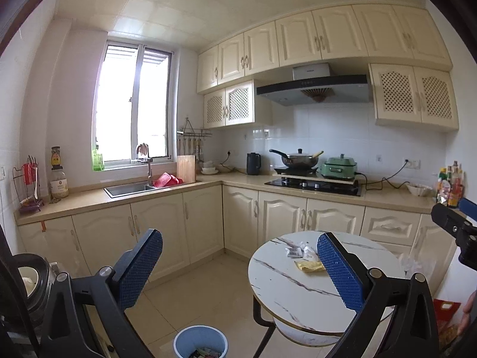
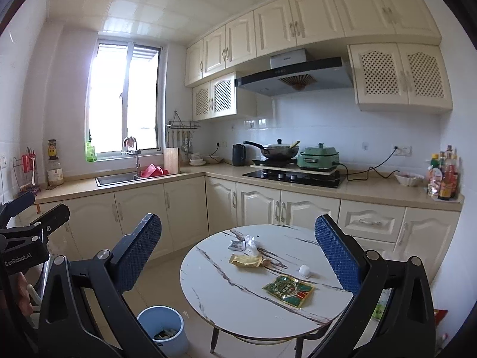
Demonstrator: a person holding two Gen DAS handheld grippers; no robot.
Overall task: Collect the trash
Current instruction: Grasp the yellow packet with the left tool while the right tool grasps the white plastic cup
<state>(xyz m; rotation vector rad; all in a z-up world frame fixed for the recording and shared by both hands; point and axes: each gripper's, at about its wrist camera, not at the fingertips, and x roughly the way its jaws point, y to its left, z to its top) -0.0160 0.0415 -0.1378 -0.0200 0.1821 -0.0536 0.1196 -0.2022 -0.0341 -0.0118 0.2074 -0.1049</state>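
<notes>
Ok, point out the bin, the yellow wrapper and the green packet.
bin (image 2: 161, 316), right wrist view, blue rim.
yellow wrapper (image 2: 246, 260), right wrist view, its middle.
green packet (image 2: 288, 291), right wrist view, its printed face.

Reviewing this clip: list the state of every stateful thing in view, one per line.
left gripper: open, empty
right gripper: open, empty
blue bin: uncovered, some trash inside
green-red wrapper: flat on the round table
yellow wrapper: on table
wok: lidded
upper cabinets: shut
</notes>
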